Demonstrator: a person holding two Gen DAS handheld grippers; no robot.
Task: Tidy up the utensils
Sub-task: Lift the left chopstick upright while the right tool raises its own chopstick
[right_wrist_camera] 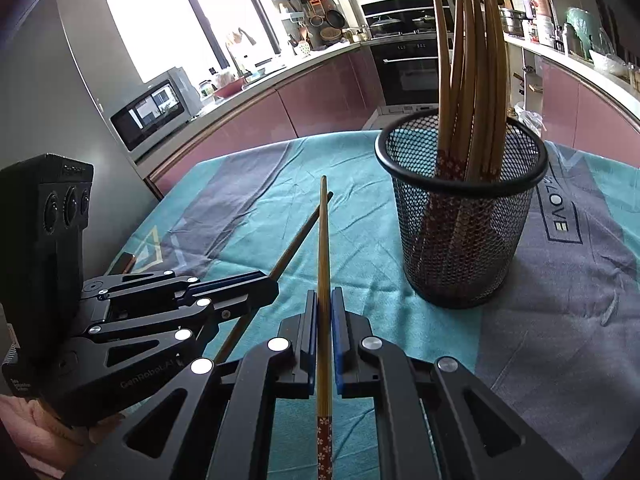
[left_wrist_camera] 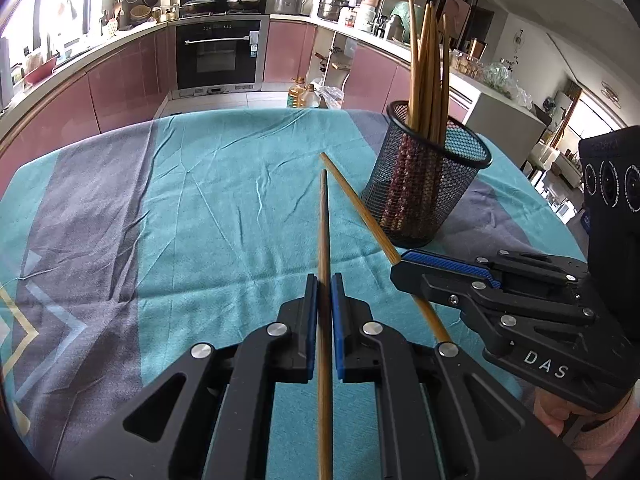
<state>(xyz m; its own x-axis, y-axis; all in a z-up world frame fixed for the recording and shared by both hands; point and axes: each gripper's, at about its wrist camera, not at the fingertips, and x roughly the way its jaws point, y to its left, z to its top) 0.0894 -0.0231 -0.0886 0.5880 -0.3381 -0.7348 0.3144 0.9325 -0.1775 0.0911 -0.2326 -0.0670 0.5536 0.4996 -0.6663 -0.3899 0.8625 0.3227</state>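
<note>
Teal-grey tablecloth (left_wrist_camera: 224, 184), oven (left_wrist_camera: 219, 54), microwave (right_wrist_camera: 150, 114)

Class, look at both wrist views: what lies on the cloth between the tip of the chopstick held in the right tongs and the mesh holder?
Nothing: only bare tablecloth separates the chopstick in the right tongs from the mesh holder, clearest in the right wrist view.

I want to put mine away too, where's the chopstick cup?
The black mesh cup stands on the blue tablecloth, right of both held chopsticks in the right wrist view, already holding a bunch of chopsticks.
</note>
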